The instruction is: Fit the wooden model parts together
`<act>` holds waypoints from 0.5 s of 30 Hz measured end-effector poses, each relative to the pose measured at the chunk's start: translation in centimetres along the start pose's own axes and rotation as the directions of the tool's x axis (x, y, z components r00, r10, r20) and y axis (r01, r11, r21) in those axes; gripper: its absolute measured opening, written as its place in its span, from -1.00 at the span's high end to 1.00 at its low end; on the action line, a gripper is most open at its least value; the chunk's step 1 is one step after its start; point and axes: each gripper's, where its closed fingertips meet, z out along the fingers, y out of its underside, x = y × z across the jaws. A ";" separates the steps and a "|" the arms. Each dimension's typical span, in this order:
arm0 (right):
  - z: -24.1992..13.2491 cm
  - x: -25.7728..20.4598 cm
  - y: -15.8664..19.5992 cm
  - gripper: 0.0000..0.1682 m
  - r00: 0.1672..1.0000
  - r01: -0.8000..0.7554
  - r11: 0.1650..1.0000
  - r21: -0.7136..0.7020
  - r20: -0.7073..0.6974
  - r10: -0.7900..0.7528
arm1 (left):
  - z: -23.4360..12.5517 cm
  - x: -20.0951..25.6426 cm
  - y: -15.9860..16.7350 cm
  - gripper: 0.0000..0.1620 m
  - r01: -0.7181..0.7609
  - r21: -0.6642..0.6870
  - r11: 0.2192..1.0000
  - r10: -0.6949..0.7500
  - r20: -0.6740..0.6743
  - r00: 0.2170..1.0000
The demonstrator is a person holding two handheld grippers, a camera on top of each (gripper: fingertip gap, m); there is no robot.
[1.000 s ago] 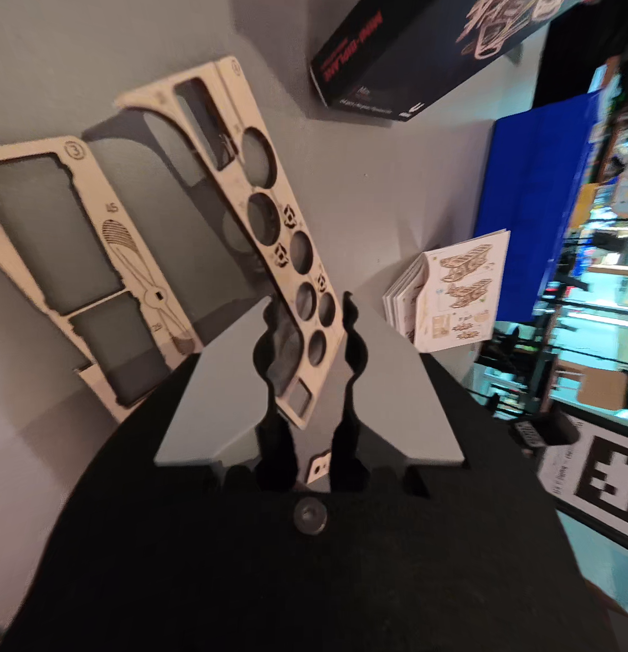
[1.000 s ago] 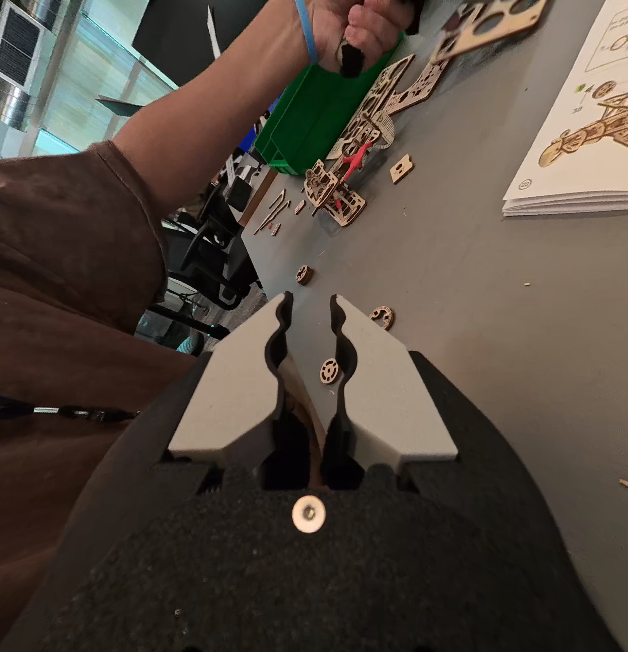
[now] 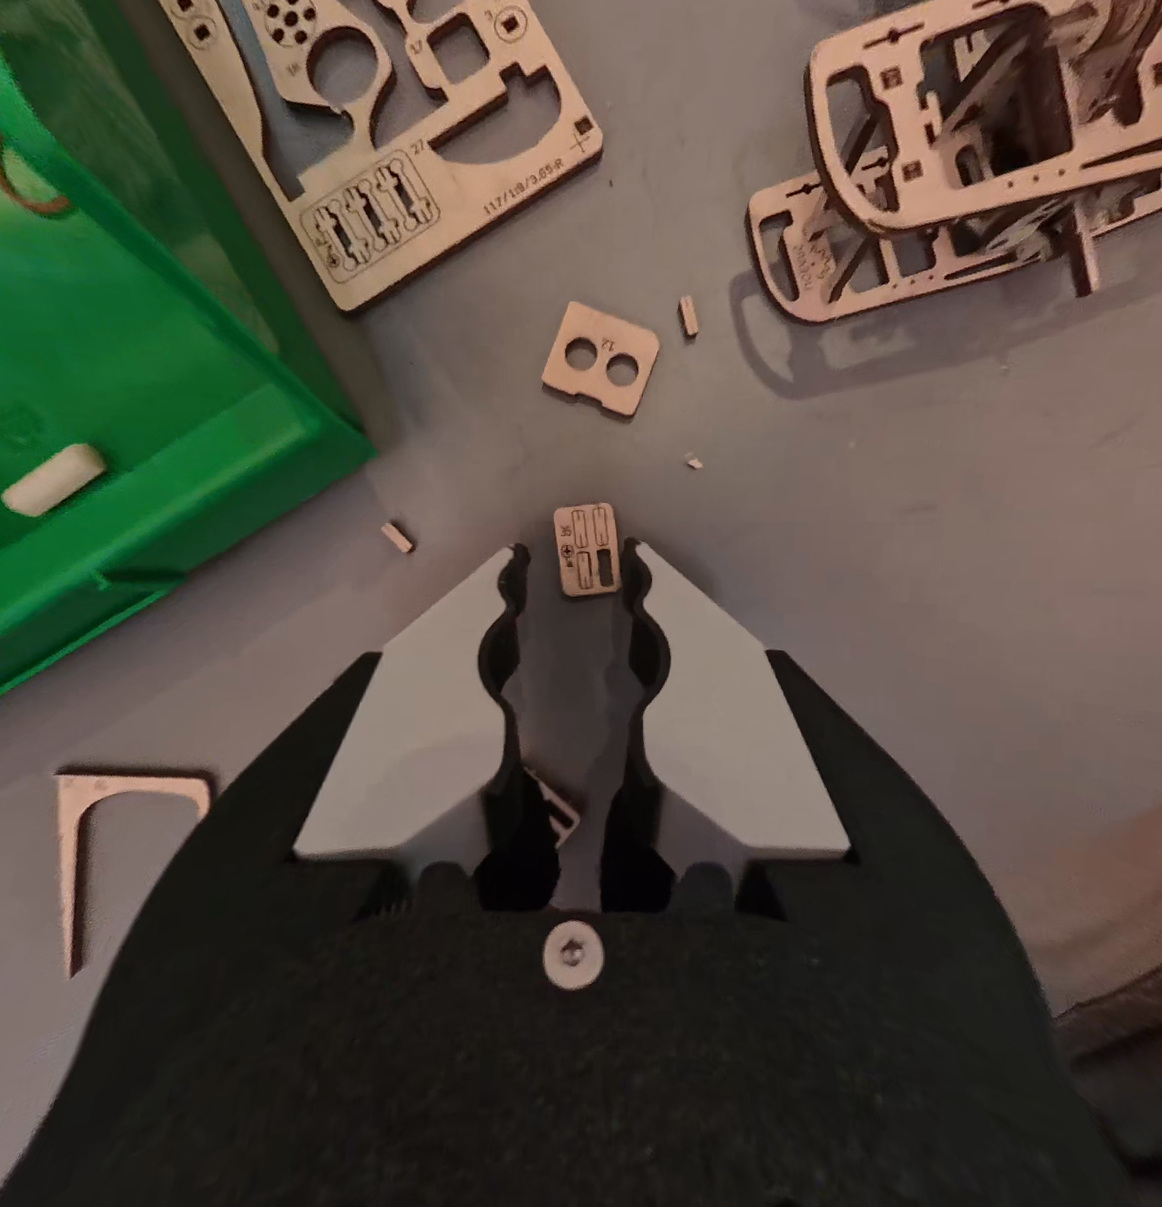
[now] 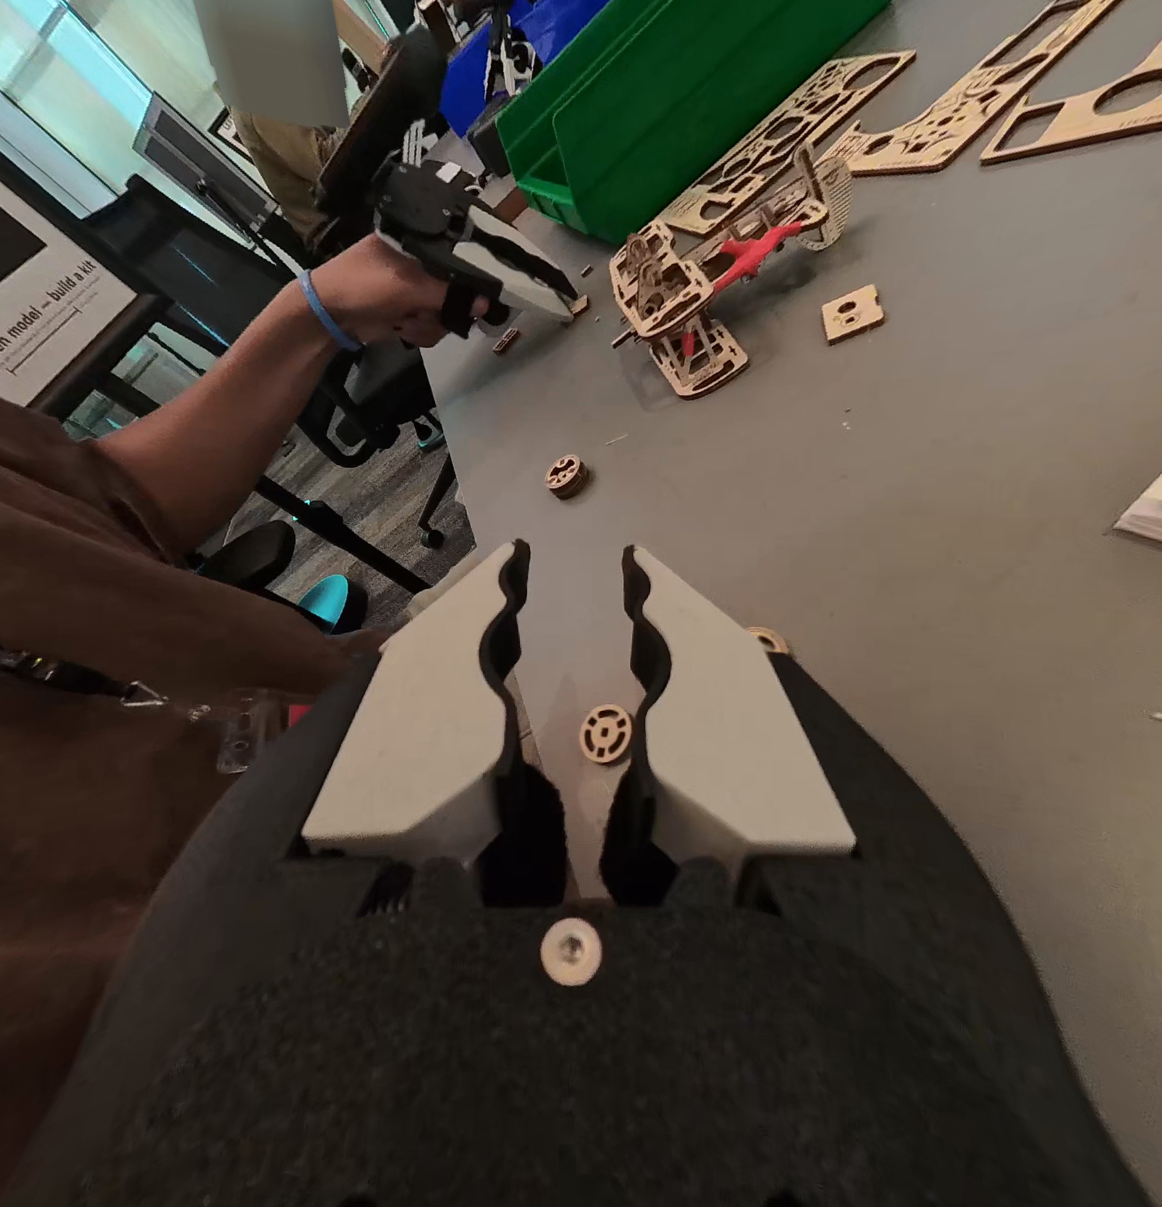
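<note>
Two hand-held grippers, both spread and empty, hover over the grey tabletop [image 3: 892, 522]. By the half-built model [image 4: 686, 307], the left hand-held gripper [image 3: 575, 555] nears a small slotted wooden piece [image 3: 588, 550], apparently about to pick it up; next, lower and pinch it.

The left wrist view was dim and warm-toned, with a brownish cast at the lower right of the frame. The green bin [image 3: 108, 366] at the left edge was smeared by blur, while the small wooden plate [image 3: 588, 550] at centre stayed sharp. The half-built model [image 3: 996, 163] at upper right cast a soft shadow toward lower left. The right wrist view was brighter, lit by glaring windows [image 4: 49, 85] at upper left. Wide-angle distortion bent both frames' edges.
</note>
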 end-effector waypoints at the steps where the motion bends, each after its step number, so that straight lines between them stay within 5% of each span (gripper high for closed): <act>1: 0.1 -0.1 0.2 0.66 1.000 -0.008 1.000 -0.004 0.002 0.008 | 0.0 0.4 0.0 0.66 -0.001 0.003 1.000 0.001 -0.018 1.000; 8: 0.5 -0.5 0.2 0.66 1.000 -0.023 1.000 -0.011 0.015 0.023 | -0.7 2.1 0.0 0.82 -0.092 0.041 0.995 0.090 0.039 0.995; 15: 2.0 -2.4 -3.7 0.66 0.977 -0.185 0.980 0.078 0.123 0.174 | -6.6 14.5 -7.9 0.82 -0.391 0.417 0.820 0.370 0.135 0.919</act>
